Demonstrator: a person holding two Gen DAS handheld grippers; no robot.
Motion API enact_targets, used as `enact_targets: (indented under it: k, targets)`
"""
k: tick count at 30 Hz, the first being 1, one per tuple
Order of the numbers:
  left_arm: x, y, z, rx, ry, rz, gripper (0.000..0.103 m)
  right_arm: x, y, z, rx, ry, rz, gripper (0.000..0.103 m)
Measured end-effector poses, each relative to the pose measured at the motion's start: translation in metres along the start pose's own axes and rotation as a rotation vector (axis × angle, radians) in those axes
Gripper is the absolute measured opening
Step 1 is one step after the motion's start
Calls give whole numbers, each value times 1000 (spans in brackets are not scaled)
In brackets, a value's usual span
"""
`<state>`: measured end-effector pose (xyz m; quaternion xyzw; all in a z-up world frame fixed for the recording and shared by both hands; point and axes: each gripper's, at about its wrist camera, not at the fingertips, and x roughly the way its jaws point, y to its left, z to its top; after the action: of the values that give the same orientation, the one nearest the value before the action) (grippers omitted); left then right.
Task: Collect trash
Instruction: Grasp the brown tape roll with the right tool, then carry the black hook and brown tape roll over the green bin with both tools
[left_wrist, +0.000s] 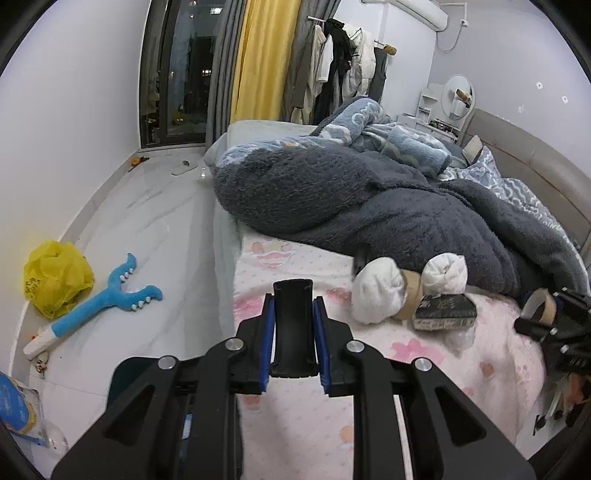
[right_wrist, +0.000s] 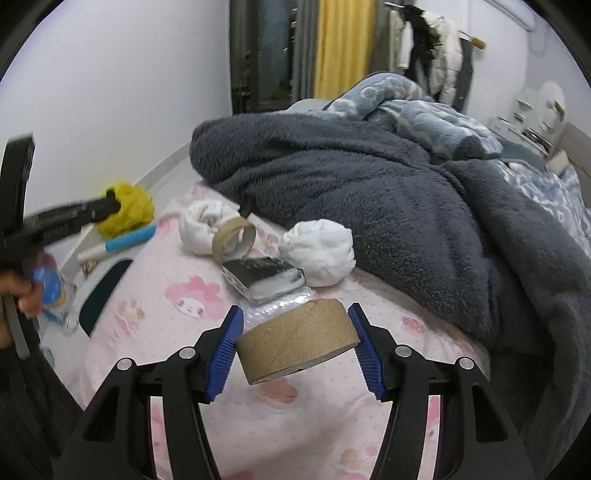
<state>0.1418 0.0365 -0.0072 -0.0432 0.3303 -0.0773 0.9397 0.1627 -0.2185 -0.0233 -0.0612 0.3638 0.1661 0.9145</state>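
My right gripper (right_wrist: 295, 343) is shut on a brown cardboard tape core (right_wrist: 297, 339) and holds it above the pink bed sheet (right_wrist: 177, 332). My left gripper (left_wrist: 293, 332) is shut on a black curved plastic piece (left_wrist: 293, 328) over the bed's near edge. On the sheet lie a second cardboard core (right_wrist: 233, 240), a black-and-white small box (right_wrist: 264, 277), and two white balled socks (right_wrist: 319, 251) (right_wrist: 201, 225). The same pile shows in the left wrist view: socks (left_wrist: 376, 295), box (left_wrist: 445, 312). The right gripper with its core appears at the right edge (left_wrist: 546, 317).
A dark grey fleece blanket (left_wrist: 369, 199) and blue quilt cover most of the bed. On the floor lie a yellow plastic bag (left_wrist: 55, 277), a blue plush toy (left_wrist: 107, 299) and a blue-white packet (left_wrist: 18, 410). A wall runs along the left.
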Motion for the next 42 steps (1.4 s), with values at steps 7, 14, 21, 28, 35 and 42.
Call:
enact_targets:
  k: [7,14,21,28,35,42]
  targets:
    - [-8,17,-9,12,15,48,22,-13,23,11,50,-54,-22,59]
    - [-8,44,-21,14,51,99,22,-13,51,27,55,-97,-26,59]
    - [-2,73,-34,-13,99,135,22,-8,83,42,26,-122,-14,59]
    - [7,103,-52,-41,172,166,22,-1,115,55,3,-134,33,59]
    - [23,133,-78,-74,298,188,22,16,150,65,-6,-117,105,59]
    - [35,164,-109,-141,422,181,22,39,191,70,-27,-79,178,59]
